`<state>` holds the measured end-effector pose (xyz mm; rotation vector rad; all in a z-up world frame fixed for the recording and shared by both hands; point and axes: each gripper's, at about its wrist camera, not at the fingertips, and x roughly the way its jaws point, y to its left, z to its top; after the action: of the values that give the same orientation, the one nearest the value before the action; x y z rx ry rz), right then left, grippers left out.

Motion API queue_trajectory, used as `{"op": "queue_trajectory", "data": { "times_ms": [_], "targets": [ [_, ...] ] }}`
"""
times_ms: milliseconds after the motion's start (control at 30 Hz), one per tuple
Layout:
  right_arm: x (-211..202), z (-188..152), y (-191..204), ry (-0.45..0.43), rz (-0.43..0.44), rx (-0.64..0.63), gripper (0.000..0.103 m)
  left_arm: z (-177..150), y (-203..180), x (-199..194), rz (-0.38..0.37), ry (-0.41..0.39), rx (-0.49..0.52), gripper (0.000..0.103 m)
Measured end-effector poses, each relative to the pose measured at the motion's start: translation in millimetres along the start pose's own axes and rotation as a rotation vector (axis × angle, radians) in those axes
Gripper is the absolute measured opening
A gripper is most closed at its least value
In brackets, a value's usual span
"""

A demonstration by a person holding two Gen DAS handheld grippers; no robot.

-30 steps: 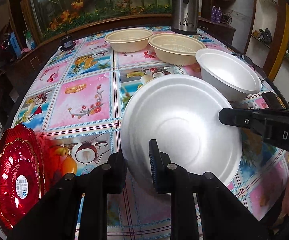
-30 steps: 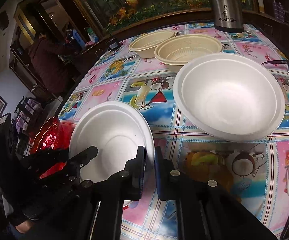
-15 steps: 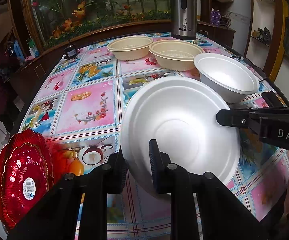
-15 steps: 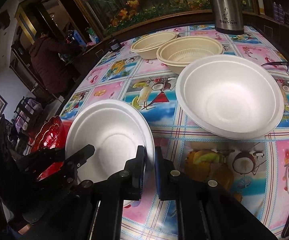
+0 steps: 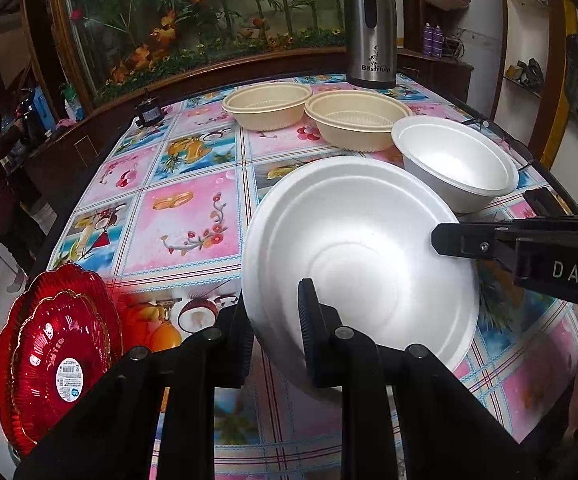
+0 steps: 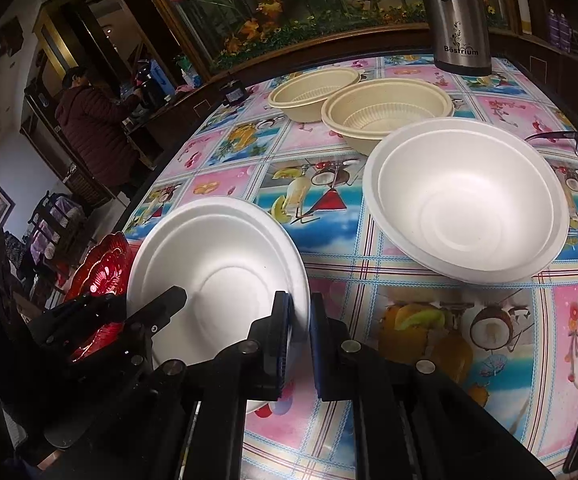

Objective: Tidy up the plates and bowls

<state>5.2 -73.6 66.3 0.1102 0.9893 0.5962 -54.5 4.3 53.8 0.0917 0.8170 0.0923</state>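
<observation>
From the left we count two nested red plates point(image 5: 55, 354), then one white foam bowl point(image 5: 363, 258) lifted and tilted over the table point(image 5: 185, 224), clamped at its rim by both our left gripper point(image 5: 275, 326) and right gripper point(image 6: 299, 330). Beyond sit a second white bowl point(image 5: 455, 162) and two beige bowls point(image 5: 267, 106).

white foam bowl point(image 5: 369, 256) tilted, rim pinched | second foam bowl point(image 5: 455, 162) upright | two beige bowls point(image 5: 313, 114) behind

White foam bowls point(image 5: 361, 256) point(image 6: 465, 200) looking matt, smooth; red plates point(image 5: 57, 356) gleaming like glossy ribbed plastic; flask point(image 5: 370, 28) showing brushed metal; surface point(image 5: 185, 216) shining under glossy printed cover.
</observation>
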Motion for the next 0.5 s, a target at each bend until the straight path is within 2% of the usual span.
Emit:
{"op": "queue_trajectory", "data": {
  "times_ms": [500],
  "targets": [
    [0.9, 0.7, 6.8, -0.001, 0.000, -0.013, 0.010, 0.6, 5.1, -5.8, 0.013, -0.017, -0.010, 0.018]
  ]
}}
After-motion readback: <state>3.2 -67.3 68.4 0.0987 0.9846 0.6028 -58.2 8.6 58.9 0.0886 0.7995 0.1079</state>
